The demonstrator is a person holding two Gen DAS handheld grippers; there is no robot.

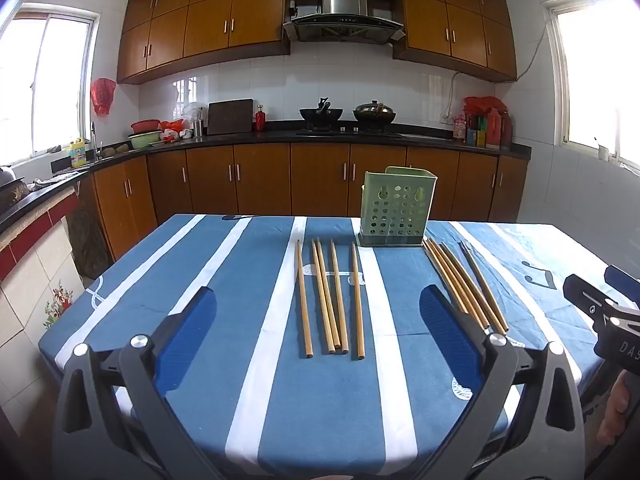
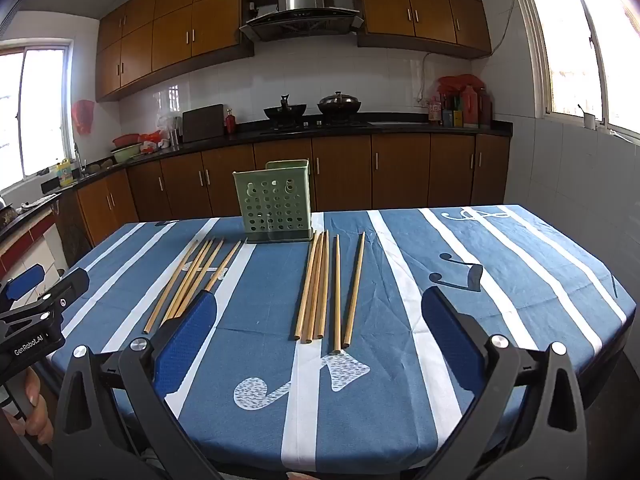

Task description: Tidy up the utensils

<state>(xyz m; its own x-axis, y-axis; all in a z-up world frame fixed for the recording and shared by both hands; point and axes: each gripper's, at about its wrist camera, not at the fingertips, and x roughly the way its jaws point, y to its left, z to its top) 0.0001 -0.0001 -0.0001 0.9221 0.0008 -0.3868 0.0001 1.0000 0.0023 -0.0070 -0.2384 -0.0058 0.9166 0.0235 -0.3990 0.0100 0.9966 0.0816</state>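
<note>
- The left gripper (image 1: pixel 318 312) hangs above the near part of the table with its blue-padded fingers (image 1: pixel 188 330) spread wide and nothing between them.
- The right gripper (image 2: pixel 320 316) is likewise spread wide and empty, held over the near edge a little to the right of the left one.
- Straight ahead of the left gripper, a loose left group of chopsticks (image 1: pixel 330 298) lies flat on the striped tablecloth (image 1: pixel 248 420); their long axes run away from the fingers toward the far edge.
- The right group of chopsticks (image 2: pixel 326 288) lies in front of the right gripper in the same way, near ends closest to the fingers, so each gripper is nearer its own bundle.
- Judging by this layout, a grasp would need the fingers to close across the sticks, not along them.
- The green perforated holder (image 1: pixel 394 208) stands upright just beyond the far tips, between the two groups; it appears empty, so no chopstick is stored yet.
- Nothing stands between fingers and sticks; the kitchen counter (image 1: pixel 280 136) with woks sits well behind the table.
</note>
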